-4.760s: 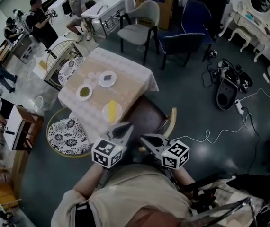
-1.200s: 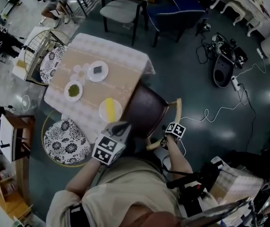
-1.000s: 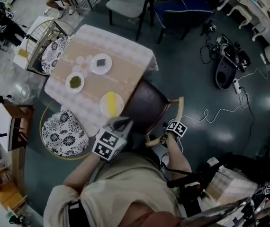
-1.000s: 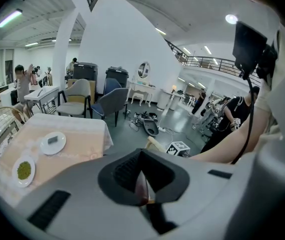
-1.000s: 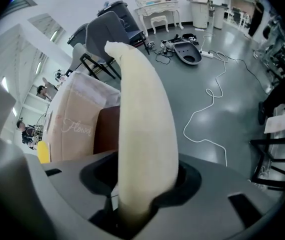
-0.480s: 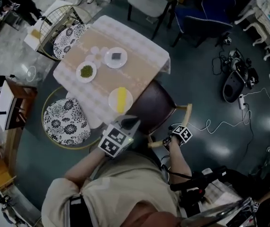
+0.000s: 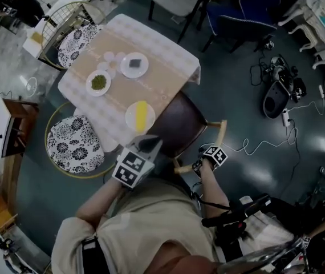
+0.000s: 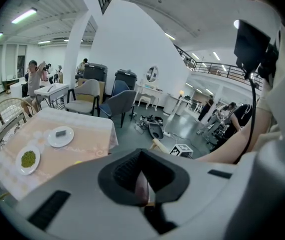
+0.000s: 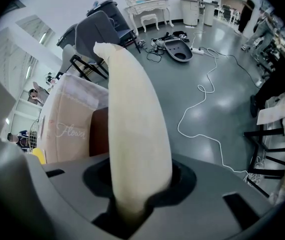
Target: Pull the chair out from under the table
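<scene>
Chair (image 7: 177, 124), dark seat with a pale curved back rail (image 7: 218, 138), is sitting with the front of its seat tucked under the cloth edge of the table (image 7: 162, 56). The rear of the seat and the rail are standing clear of the cloth.

Right gripper (image 7: 195, 167) is pointing steeply down onto the near end of that rail. Its jaws have just been closing, and in the right gripper view the rail is running up between them with the pads pressing on it — a pinch, as I read it.

Left gripper (image 7: 151, 142) is hovering just left of the right one, over the seat's near edge. Its jaws are pressed together and gripping nothing.

The table is lying beyond both grippers, with a plate (image 7: 139, 117) nearest the left one.

Progress, as I judge it: the hold is being taken, but no pull is showing — the seat is lapping under the cloth, so nearly all the drawing-out is left.
</scene>
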